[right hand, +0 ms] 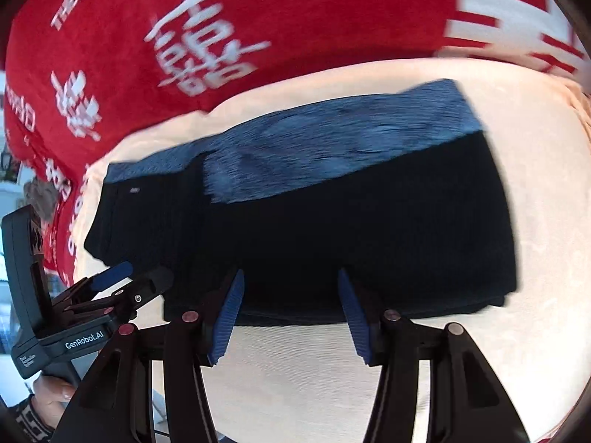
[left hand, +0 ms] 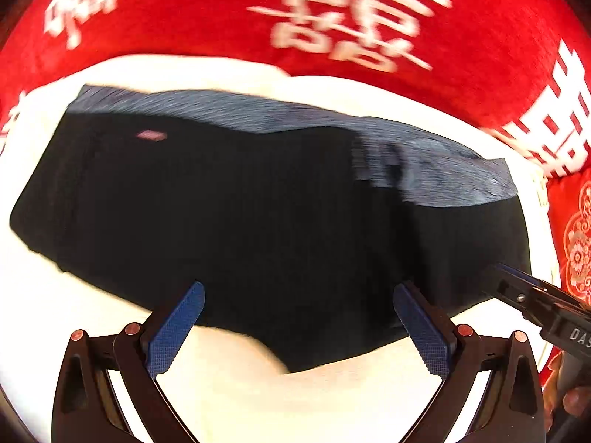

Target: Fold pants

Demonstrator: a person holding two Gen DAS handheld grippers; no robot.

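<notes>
Pants (left hand: 258,214), black with a blue-grey waistband, lie folded on a cream cushion (left hand: 74,313) against red bedding (left hand: 207,11) printed with white characters. We hold the left gripper (left hand: 299,328) wide apart, the right gripper (right hand: 291,317) parted too, both empty at the near hem. Only our right view shows the "GenRobot.AI" lettering on the left gripper's body.

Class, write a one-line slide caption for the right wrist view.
Open right gripper above folded dark navy pants with blue ribbed waistband, lying on a cream cushion; left gripper alongside.
</notes>
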